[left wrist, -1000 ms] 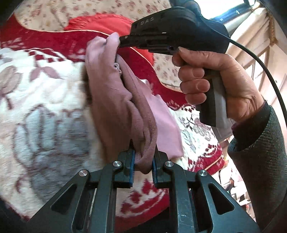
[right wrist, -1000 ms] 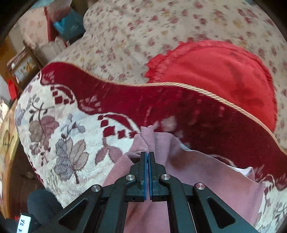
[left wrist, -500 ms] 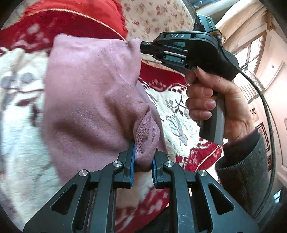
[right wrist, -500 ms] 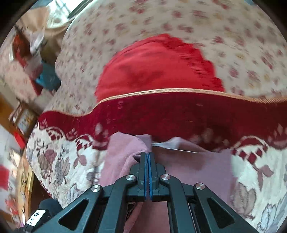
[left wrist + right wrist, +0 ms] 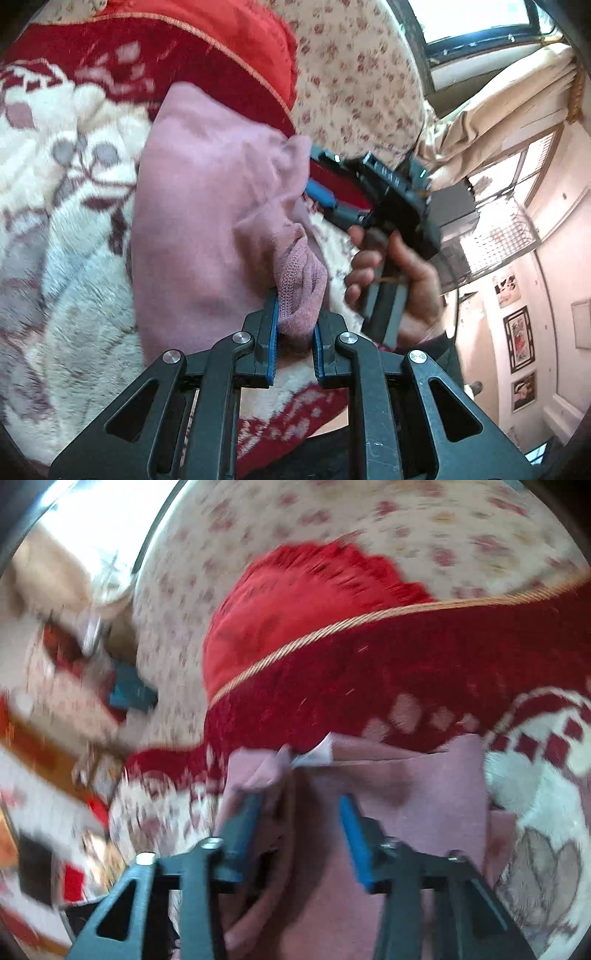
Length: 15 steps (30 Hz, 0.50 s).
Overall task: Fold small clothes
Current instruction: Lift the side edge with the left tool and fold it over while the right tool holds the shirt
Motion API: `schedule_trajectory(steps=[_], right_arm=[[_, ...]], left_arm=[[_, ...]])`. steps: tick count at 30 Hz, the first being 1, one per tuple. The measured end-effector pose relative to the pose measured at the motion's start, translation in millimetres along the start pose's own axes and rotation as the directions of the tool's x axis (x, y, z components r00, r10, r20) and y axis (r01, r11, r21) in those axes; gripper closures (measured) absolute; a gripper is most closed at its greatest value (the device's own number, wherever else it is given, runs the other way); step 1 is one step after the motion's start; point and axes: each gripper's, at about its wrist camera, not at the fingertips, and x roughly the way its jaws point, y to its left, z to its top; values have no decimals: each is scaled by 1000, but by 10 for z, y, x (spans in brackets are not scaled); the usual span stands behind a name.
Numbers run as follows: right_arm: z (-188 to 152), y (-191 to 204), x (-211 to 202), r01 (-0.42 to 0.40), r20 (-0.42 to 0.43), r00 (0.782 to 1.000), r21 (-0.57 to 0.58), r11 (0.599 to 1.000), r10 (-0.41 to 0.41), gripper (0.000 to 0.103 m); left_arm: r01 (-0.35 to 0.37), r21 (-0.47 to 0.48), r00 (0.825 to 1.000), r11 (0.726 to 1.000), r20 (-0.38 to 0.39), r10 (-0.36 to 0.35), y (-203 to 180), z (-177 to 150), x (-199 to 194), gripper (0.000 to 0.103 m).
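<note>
A small pink garment (image 5: 207,221) lies spread on the patterned blanket (image 5: 66,229). Its ribbed edge is bunched between the blue pads of my left gripper (image 5: 295,332), which is shut on it near the front. Beyond the cloth's far right corner, a hand (image 5: 399,273) holds my right gripper (image 5: 328,203). In the right wrist view, which is blurred, that gripper (image 5: 301,801) has its jaws opening wide over the garment (image 5: 406,775). The cloth's top edge with a white label lies just past the fingertips, and neither pad presses on it.
A red fringed cushion (image 5: 295,602) leans on the floral sofa back (image 5: 351,74) behind the blanket's dark red border (image 5: 424,664). A window and beige curtain (image 5: 498,96) are at the right. Cluttered furniture shows blurred at the left of the right wrist view.
The right gripper's jaws, shut on the garment's corner before, now stand apart and the corner lies free. The right hand swept sideways and rolled. The left gripper shifted a little, still gripping the ribbed edge.
</note>
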Motion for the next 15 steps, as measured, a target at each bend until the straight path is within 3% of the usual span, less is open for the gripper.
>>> schedule_trajectory(steps=[3,7,15], right_arm=[[-64,-135,-72,-74,44,997,133,988,69,33],[-224,-205,81,-163,-29,984,254,953,175,33],[-204,61,264,-254,-34,963,234,939,269,32]], left_arm=[[3,25,1000,1000,22,-4,-63,39,-65,90],[15,29,999,999,28,-16,-216,78,28,90],[-14,68,1000,998,-1,14,-327,12,192,90]])
